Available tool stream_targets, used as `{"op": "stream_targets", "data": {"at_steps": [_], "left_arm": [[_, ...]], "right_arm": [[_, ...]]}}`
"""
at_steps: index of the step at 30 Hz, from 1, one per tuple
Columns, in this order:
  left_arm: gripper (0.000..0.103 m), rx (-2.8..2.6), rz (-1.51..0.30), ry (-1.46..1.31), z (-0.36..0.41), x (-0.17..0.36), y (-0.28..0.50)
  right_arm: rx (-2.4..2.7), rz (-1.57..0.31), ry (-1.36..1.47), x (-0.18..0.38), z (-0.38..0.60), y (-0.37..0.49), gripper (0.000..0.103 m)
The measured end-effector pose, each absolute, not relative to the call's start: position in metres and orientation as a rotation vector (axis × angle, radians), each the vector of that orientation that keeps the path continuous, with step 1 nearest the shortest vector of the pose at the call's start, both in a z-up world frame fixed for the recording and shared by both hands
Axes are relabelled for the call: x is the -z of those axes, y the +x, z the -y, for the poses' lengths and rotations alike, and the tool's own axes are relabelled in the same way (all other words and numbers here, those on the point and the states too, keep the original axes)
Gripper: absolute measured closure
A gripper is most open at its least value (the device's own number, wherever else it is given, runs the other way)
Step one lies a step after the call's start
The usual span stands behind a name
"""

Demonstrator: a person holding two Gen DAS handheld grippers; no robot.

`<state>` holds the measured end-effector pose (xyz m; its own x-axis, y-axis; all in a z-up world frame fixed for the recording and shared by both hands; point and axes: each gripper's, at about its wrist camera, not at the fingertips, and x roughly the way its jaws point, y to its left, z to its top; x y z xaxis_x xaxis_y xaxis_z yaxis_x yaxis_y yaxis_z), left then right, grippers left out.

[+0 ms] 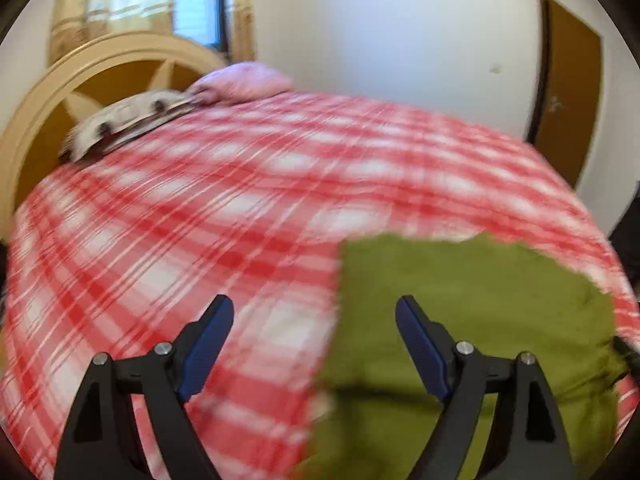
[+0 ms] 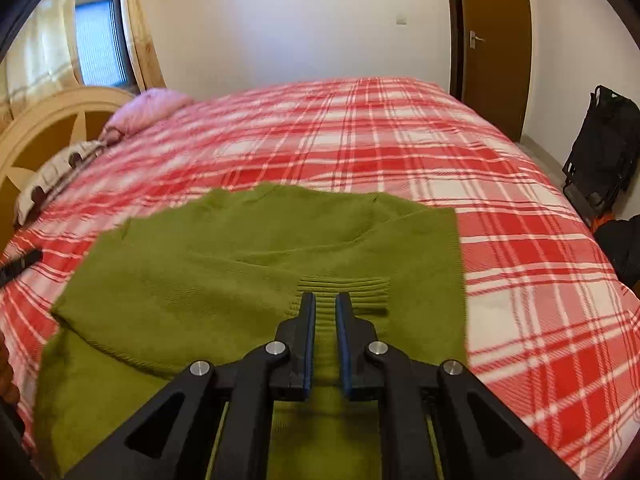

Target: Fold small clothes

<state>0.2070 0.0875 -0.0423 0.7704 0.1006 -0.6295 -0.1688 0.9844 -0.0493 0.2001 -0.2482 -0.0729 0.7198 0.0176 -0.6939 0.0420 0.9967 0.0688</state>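
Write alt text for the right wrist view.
The right hand-held gripper, fingers nearly closed, grips the ribbed cuff of a green sweater lying on a bed with a red-and-white plaid blanket. A brown door stands beyond the bed.

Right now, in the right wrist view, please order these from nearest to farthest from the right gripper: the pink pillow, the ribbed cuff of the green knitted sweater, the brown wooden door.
1. The ribbed cuff of the green knitted sweater, directly at the fingertips of the right gripper.
2. The pink pillow, far left, by the headboard.
3. The brown wooden door, beyond the bed, upper right.
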Motion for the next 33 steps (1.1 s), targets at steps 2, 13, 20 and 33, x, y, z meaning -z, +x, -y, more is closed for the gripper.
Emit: {"op": "stream_targets", "data": {"at_steps": [2,13,20,33], "left_arm": [[0.017,-0.119,-0.681,-0.098,-0.071,0.046,0.226],[0.007,-0.227,-0.886,-0.235,-0.091,0.116,0.279],[0.000,-0.272,-0.928,-0.178,-0.088,0.122,0.295],[0.000,-0.149,-0.940,-0.188,-0.100,0.102,0.265]], "right_arm": [[0.043,-0.791,0.060,0.084,0.246,0.211,0.093],[0.058,-0.821,0.074,0.103,0.253,0.221,0.093],[0.085,-0.837,0.006,0.106,0.243,0.232,0.093],[0.043,-0.882,-0.039,0.093,0.241,0.199,0.093]]}}
